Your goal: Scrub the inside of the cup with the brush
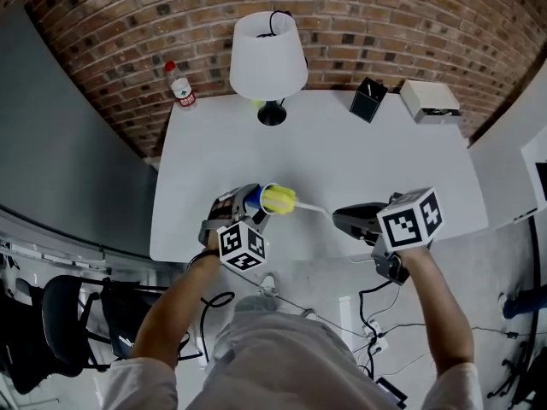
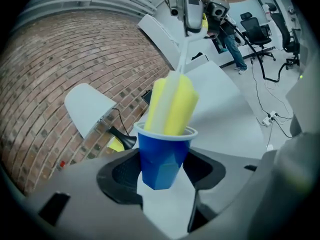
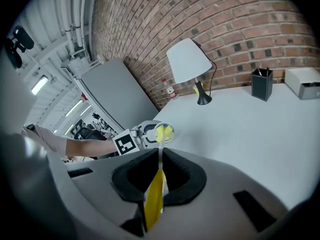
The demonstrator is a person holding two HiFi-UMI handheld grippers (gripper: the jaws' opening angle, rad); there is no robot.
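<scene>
A small blue cup (image 2: pixel 163 156) sits gripped between the jaws of my left gripper (image 2: pixel 165 171), tipped toward the right gripper; in the head view the blue cup (image 1: pixel 254 199) is above the table's front edge. The brush's yellow sponge head (image 2: pixel 172 105) is pushed into the cup's mouth and sticks out of it. Its thin white stem (image 1: pixel 313 207) runs to my right gripper (image 1: pixel 340 217), which is shut on the brush's yellow handle (image 3: pixel 154 199). The sponge head (image 3: pixel 163 132) shows inside the cup's rim in the right gripper view.
On the white table (image 1: pixel 325 169) stand a white-shaded lamp (image 1: pixel 268 62), a black pen holder (image 1: pixel 368 99) and a white box (image 1: pixel 430 100) along the far edge. A water bottle (image 1: pixel 180 84) is at the back left corner. Brick wall behind; an office chair (image 1: pixel 64 319) at lower left.
</scene>
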